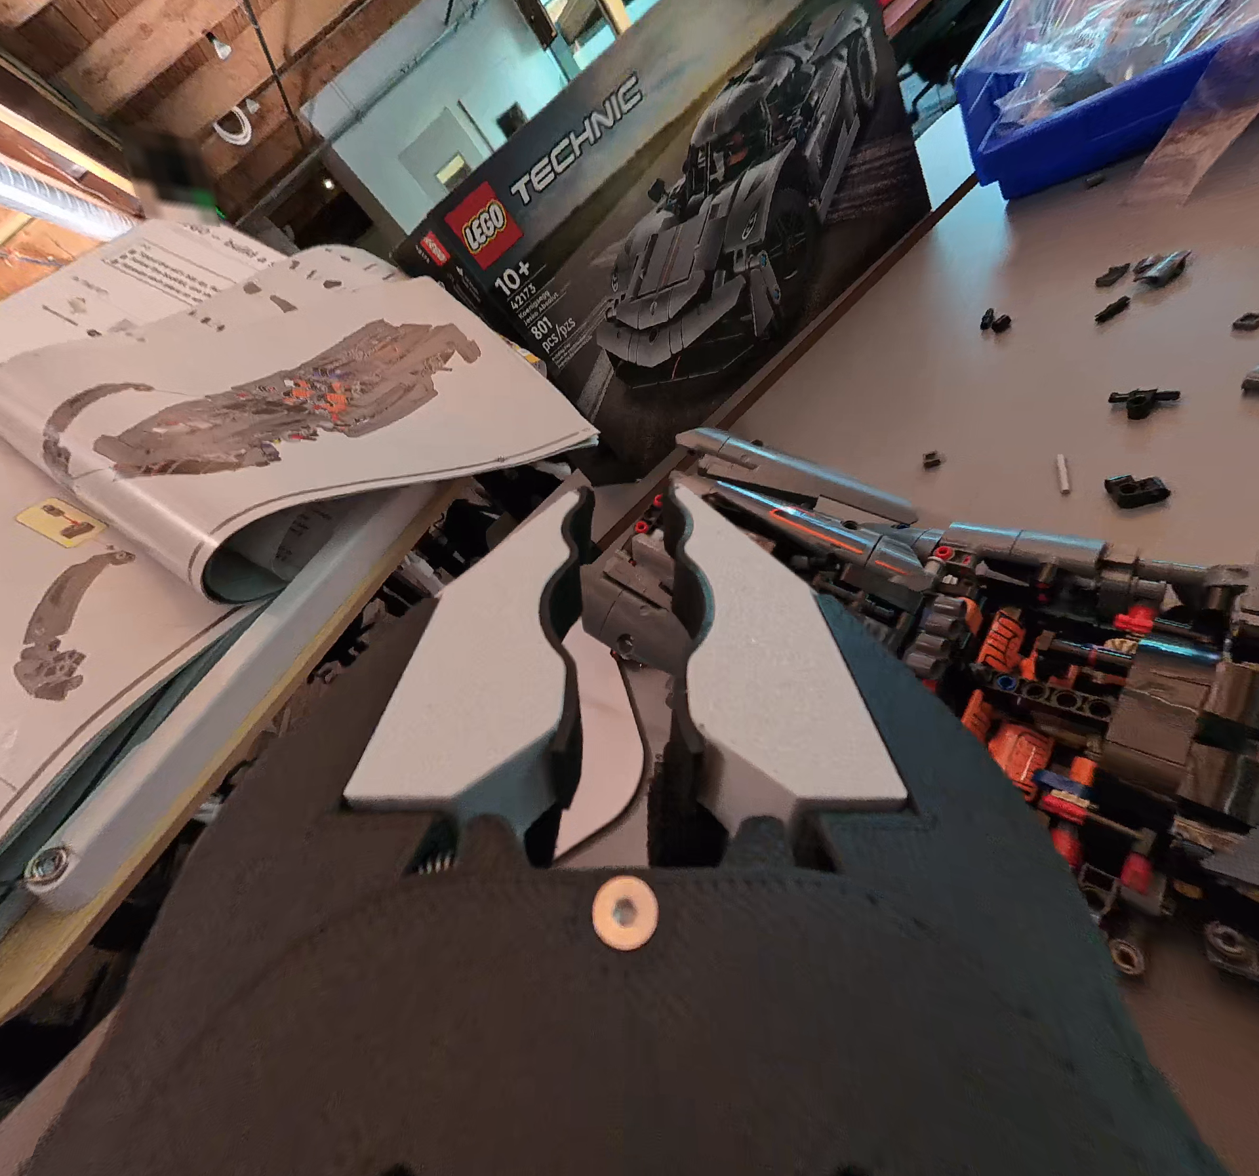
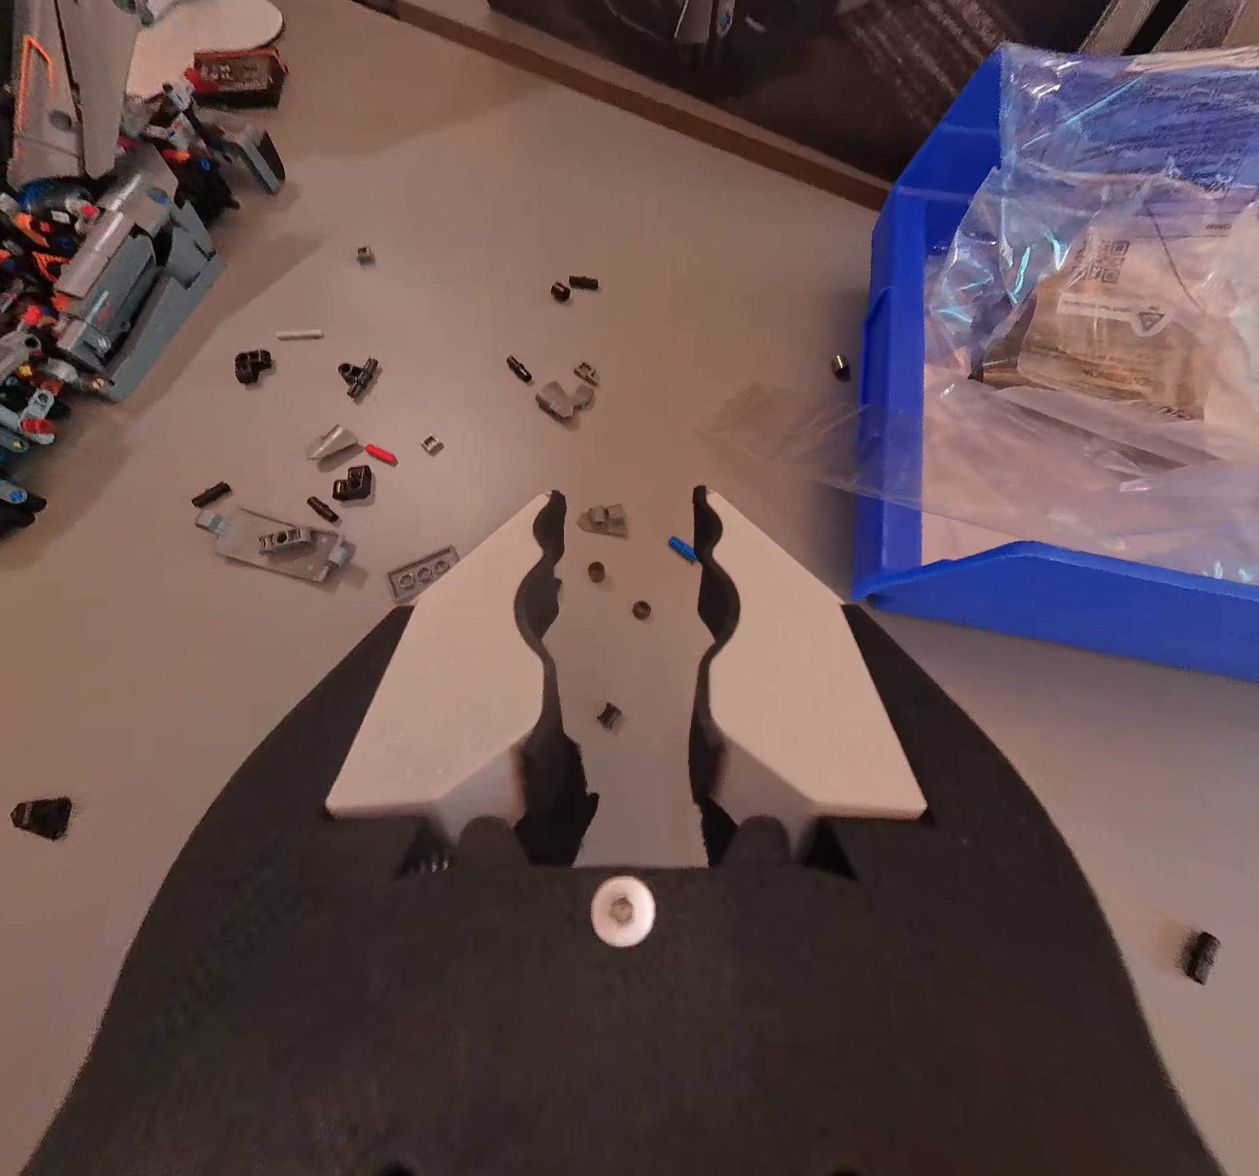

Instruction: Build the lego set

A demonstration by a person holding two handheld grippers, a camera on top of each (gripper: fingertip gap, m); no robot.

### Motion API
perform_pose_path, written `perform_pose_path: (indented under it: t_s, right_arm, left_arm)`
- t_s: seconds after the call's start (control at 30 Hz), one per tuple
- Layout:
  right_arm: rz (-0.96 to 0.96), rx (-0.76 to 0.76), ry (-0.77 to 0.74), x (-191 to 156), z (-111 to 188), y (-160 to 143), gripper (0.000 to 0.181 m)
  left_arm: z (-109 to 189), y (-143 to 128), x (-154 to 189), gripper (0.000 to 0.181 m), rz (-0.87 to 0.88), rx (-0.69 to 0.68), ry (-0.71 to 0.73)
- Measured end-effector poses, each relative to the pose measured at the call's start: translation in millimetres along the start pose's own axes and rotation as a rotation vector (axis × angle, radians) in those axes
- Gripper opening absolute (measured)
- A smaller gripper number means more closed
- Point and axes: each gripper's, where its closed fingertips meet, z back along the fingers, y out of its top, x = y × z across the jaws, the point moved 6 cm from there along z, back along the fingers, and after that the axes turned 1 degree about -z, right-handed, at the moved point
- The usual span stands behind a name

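The partly built grey, black and orange car model [image 1: 1022,632] lies on the table, to the right in the left wrist view. My left gripper [image 1: 630,503] is shut on a grey rounded panel [image 1: 630,605] at the model's end, gripped between the hollows of its fingers. The model also shows at the far left of the right wrist view [image 2: 88,257]. My right gripper [image 2: 628,499] is open and empty above loose pieces. Between its fingers lie a small grey piece [image 2: 603,520], a blue pin [image 2: 681,549] and a black pin [image 2: 608,714].
A blue bin [image 2: 899,394] holding clear plastic bags [image 2: 1090,298] stands at the right. The set's box [image 1: 681,244] stands at the table's back edge. An open instruction booklet [image 1: 272,394] lies at the left. A flat grey panel [image 2: 279,540] lies among several small loose parts. The left gripper's tips are roughly 40 cm from the right gripper's.
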Motion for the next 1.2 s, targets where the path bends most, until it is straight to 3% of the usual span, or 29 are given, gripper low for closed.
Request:
perform_pose_path:
  t_s: [0.3, 0.57, 0.87, 1.07, 1.2]
  right_arm:
    - [0.058, 0.162, -0.037, 6.8, 6.6, 7.7, 0.028]
    - [0.066, 0.081, 0.037, 1.4, -0.5, -5.9, 0.031]
    - [0.354, -0.127, 0.375, -83.5, -38.8, -22.8, 0.045]
    - [0.442, -0.248, 0.428, -110.5, -66.5, -36.5, 0.038]
    - [0.511, -0.213, 0.432, -118.5, -64.8, -31.8, 0.031]
  left_arm:
    - [2.0, 22.3, 32.1, 0.016, -0.135, 0.05, -0.069]
    - [-3.0, 17.1, 38.0, 0.016, -0.142, 0.029, -0.087]
    - [-5.4, 13.2, 38.7, 0.015, -0.143, 0.017, -0.093]
    - [-4.8, 13.7, 40.2, 0.015, -0.148, 0.02, -0.101]
    - [-4.2, 15.4, 42.2, 0.014, -0.154, 0.025, -0.107]
